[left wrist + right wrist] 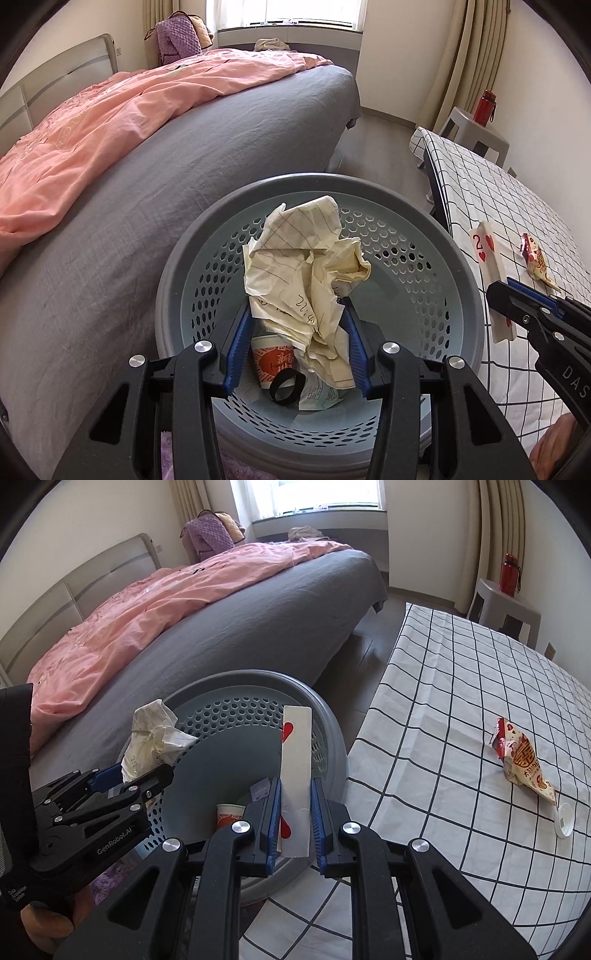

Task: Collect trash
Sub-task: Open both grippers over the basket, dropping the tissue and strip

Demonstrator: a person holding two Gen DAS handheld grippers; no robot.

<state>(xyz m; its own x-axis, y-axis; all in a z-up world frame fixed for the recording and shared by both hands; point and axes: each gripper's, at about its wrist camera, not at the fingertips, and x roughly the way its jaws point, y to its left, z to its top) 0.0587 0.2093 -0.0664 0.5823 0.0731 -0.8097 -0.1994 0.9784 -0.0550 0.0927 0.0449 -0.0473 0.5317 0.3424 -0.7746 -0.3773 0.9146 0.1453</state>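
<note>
My left gripper (299,306) is shut on a crumpled sheet of lined paper (306,258) and holds it over the grey perforated bin (465,295). A paper cup (271,360), a black ring and a wrapper lie at the bin's bottom. My right gripper (295,786) is shut on a two of hearts playing card (295,753), held upright at the bin's (332,753) right rim. The card (491,266) and right gripper (517,302) also show in the left wrist view. A snack wrapper (524,760) and a white cap (565,819) lie on the checked tablecloth (443,701).
A bed with a grey sheet (184,177) and a pink duvet (110,122) runs along the bin's left side. A grey stool (506,609) with a red bottle (509,574) stands beyond the table. A narrow strip of floor lies between bed and table.
</note>
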